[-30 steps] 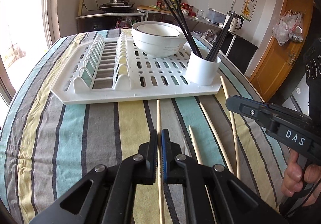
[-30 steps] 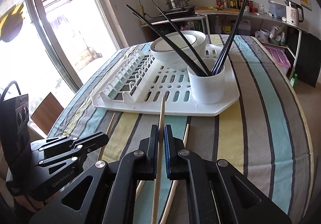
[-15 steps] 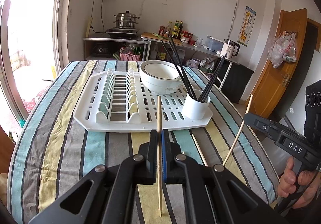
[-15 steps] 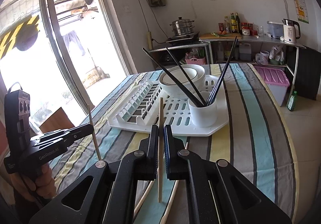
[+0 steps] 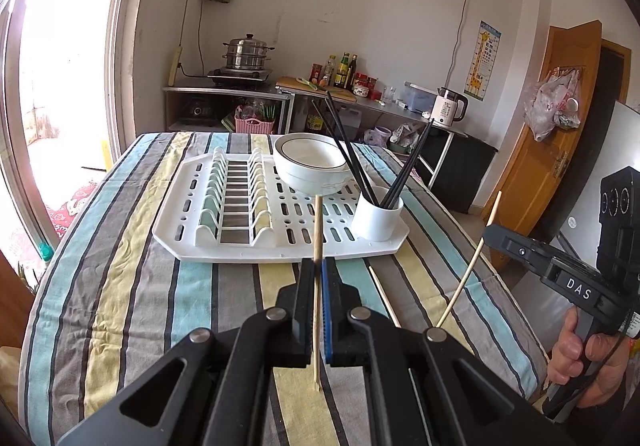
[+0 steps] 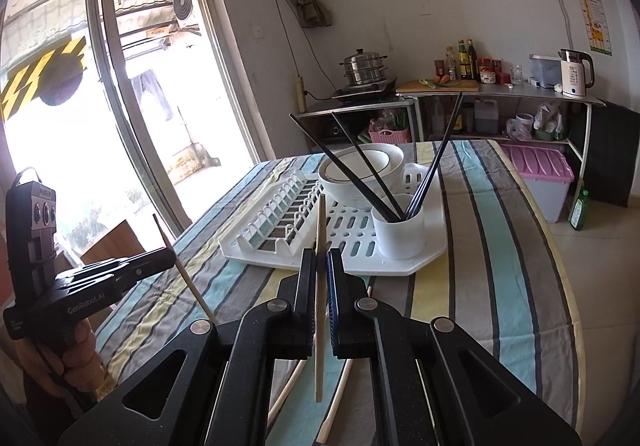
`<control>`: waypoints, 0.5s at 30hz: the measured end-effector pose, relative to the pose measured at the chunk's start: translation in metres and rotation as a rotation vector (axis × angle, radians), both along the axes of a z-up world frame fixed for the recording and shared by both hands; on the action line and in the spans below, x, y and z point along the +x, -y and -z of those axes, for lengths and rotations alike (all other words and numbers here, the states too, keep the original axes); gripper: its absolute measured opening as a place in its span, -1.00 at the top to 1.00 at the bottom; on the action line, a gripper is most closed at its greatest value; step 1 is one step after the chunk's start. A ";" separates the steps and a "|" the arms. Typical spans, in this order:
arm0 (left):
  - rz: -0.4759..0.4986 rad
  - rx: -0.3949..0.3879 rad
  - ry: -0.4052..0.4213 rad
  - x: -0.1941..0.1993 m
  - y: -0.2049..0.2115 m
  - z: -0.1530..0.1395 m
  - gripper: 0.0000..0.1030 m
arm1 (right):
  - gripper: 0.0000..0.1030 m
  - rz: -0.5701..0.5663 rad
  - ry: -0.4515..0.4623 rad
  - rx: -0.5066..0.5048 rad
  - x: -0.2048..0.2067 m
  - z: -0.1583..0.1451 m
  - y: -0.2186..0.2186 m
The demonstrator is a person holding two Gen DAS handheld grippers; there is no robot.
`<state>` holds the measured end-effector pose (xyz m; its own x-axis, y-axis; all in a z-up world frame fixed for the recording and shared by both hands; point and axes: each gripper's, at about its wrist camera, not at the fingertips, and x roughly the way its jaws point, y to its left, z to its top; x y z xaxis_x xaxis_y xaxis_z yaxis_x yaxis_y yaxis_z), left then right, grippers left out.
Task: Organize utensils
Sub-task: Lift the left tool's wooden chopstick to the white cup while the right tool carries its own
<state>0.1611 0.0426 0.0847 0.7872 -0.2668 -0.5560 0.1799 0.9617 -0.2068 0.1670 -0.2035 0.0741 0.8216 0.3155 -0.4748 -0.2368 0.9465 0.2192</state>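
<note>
My left gripper (image 5: 319, 266) is shut on a wooden chopstick (image 5: 317, 230) and holds it upright above the striped table (image 5: 120, 286). My right gripper (image 6: 319, 260) is shut on a second wooden chopstick (image 6: 320, 226), also lifted. Each gripper shows in the other's view: the right one (image 5: 490, 231) at the right with its chopstick (image 5: 468, 270), the left one (image 6: 170, 252) at the left with its chopstick (image 6: 184, 272). A white cup (image 5: 378, 216) (image 6: 398, 228) with several black chopsticks (image 5: 348, 158) stands on the white dish rack (image 5: 248, 242) (image 6: 432, 254). More wooden chopsticks lie on the cloth (image 5: 382, 298) (image 6: 334, 402).
A white bowl (image 5: 310, 166) (image 6: 360, 174) sits on the rack behind the cup. A kitchen counter with pot, bottles and kettle (image 5: 450, 106) stands behind the table. A glass door (image 6: 132, 106) is on the left; a pink-lidded bin (image 6: 536, 178) is on the floor at the right.
Both grippers have risen and drawn back from the table, each lifting a wooden chopstick off the cloth. The rack and cup now look farther away.
</note>
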 end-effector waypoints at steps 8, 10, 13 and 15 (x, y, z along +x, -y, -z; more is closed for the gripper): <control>0.038 0.008 0.029 0.017 0.016 -0.023 0.93 | 0.90 0.033 0.044 -0.019 0.008 -0.019 0.014; 0.055 0.014 0.036 0.025 0.023 -0.030 0.93 | 0.90 0.047 0.056 -0.022 0.014 -0.024 0.019; 0.081 0.014 0.039 0.038 0.034 -0.039 0.93 | 0.90 0.071 0.075 -0.023 0.023 -0.033 0.029; 0.094 0.016 0.042 0.047 0.042 -0.044 0.93 | 0.90 0.088 0.086 -0.021 0.030 -0.038 0.035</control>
<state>0.2083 0.0002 0.1288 0.7818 -0.3323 -0.5276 0.2780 0.9432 -0.1820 0.1969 -0.2386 0.1124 0.8837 0.2306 -0.4073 -0.1693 0.9688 0.1812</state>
